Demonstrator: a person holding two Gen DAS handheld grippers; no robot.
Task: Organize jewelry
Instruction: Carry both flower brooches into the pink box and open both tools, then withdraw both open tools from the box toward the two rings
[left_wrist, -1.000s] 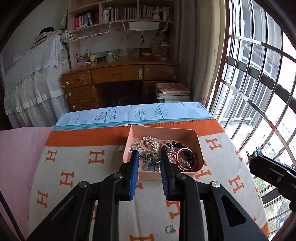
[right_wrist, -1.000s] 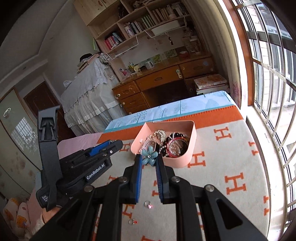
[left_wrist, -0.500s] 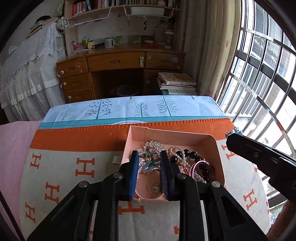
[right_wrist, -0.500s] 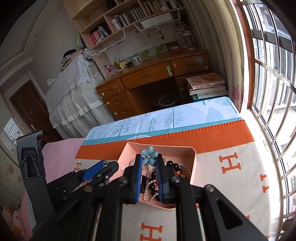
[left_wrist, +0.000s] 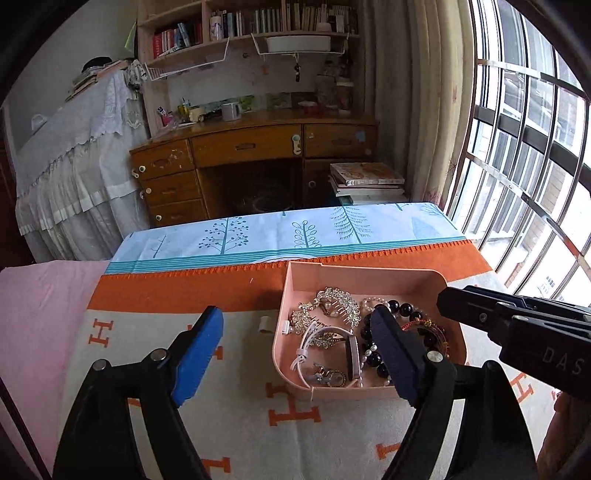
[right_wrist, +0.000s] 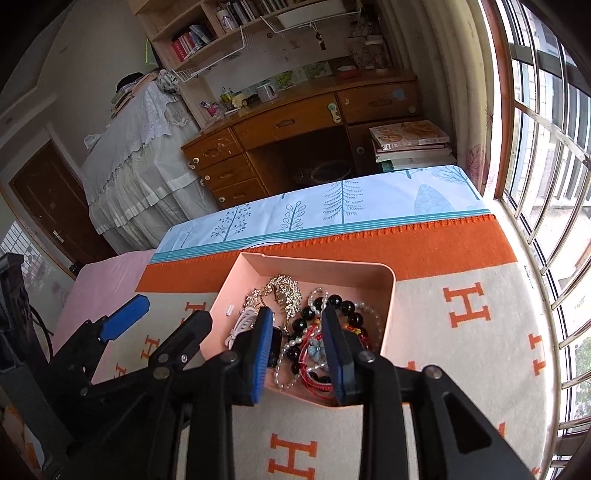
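Note:
A pink tray (left_wrist: 286, 291) sits on the H-patterned blanket and holds a gold brooch (left_wrist: 334, 302), black beads (left_wrist: 404, 308), a white-strapped watch (left_wrist: 351, 350) and a small silvery piece (left_wrist: 327, 374). My left gripper (left_wrist: 295, 317) hangs over the tray's left wall, its jaws opening wide, with nothing between them. My right gripper (right_wrist: 295, 314) is low over the tray (right_wrist: 317, 260), its jaws opening. A blue flower (right_wrist: 317, 349) lies loose among red cords between its fingers, which do not press on it. The left gripper's blue finger (right_wrist: 125, 317) shows at the left.
The cream and orange blanket (left_wrist: 258, 406) covers the bed, with a blue tree-print sheet (left_wrist: 280, 232) beyond it. A small white piece (left_wrist: 264, 325) lies just left of the tray. A wooden desk (left_wrist: 251, 147), stacked books (left_wrist: 365, 179) and a barred window (left_wrist: 535, 184) stand further off.
The left gripper let its small piece fall into the tray and spread wide. The right gripper came down over the tray, parted, and the blue flower dropped from its tips.

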